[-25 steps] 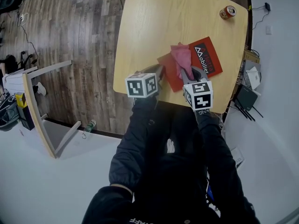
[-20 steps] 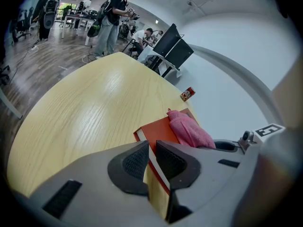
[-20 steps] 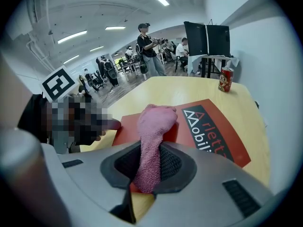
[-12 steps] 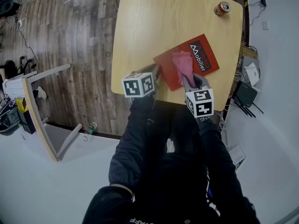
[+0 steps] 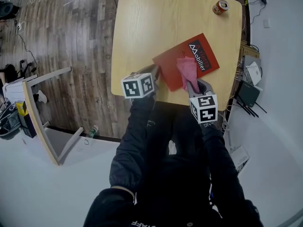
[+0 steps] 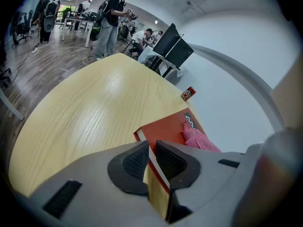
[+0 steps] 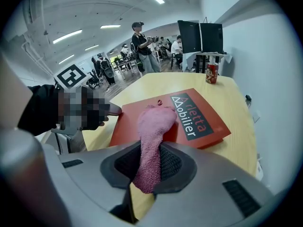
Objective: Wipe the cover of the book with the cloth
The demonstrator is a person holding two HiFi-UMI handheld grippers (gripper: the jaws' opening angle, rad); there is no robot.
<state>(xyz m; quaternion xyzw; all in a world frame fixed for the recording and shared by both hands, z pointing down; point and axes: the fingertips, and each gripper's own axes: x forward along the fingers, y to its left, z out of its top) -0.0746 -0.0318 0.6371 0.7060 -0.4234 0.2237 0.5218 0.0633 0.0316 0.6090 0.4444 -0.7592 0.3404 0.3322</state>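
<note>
Pale wooden table (image 5: 156, 22), red book (image 5: 168, 65) near its front edge, long axis eight-to-two o'clock. Left gripper (image 5: 154, 74) clamps the eight o'clock end; right gripper (image 5: 193, 85) pinches the pink cloth (image 5: 186, 67), draped toward eleven over the cover.

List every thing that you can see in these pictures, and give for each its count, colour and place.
table: one, light wood, under everything else
book: one, red, on the table's near right part
cloth: one, pink, lying on the book's cover
can: one, red, upright at the table's far right corner
monitors: two, black, beyond the table's far end
floor: dark wood, left of the table
left gripper: one, grey, shut on the book's near edge
right gripper: one, grey, shut on the cloth's near end
</note>
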